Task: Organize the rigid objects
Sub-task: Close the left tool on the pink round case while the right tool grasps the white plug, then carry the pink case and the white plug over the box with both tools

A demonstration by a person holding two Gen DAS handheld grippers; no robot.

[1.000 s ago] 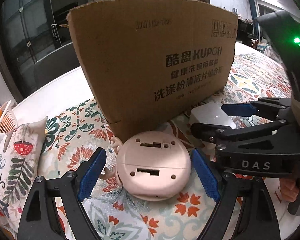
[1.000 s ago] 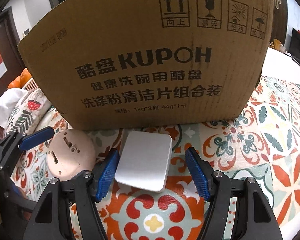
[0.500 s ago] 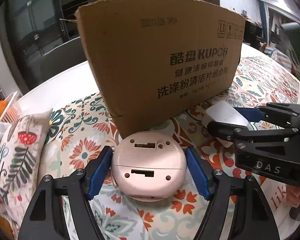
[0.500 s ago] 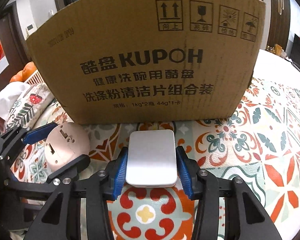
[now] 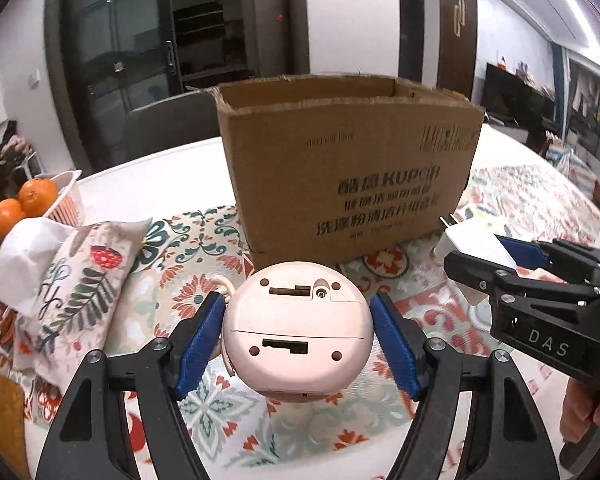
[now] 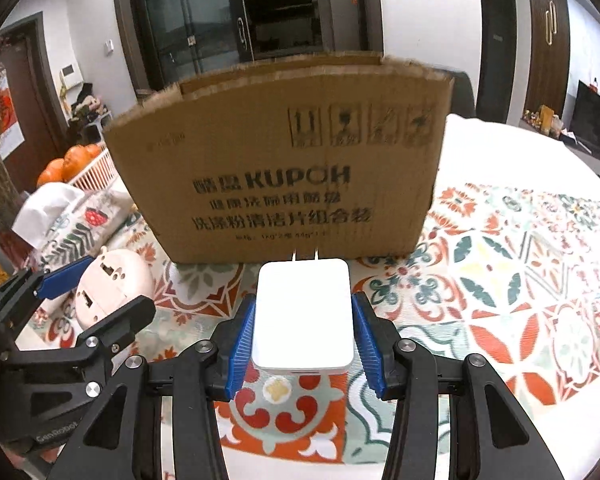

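My left gripper [image 5: 298, 340] is shut on a round pink device [image 5: 298, 332], underside towards the camera, held above the patterned tablecloth. My right gripper [image 6: 304, 328] is shut on a white rectangular charger [image 6: 304, 312] with two prongs pointing forward. An open cardboard box [image 5: 348, 172] stands upright just beyond both; it also shows in the right wrist view [image 6: 284, 172]. The right gripper with the charger [image 5: 476, 240] appears at the right of the left wrist view. The left gripper with the pink device [image 6: 112, 284] appears at the left of the right wrist view.
A patterned cushion [image 5: 72, 280] lies on the left with a white cloth [image 5: 20, 256] on it. A white basket [image 5: 66, 200] with oranges [image 5: 38, 196] stands at the far left. The round white table's rim [image 6: 520, 132] curves behind the box.
Both grippers closed on their objects, then lifted and drew back from the box. The box's open top has come into view.
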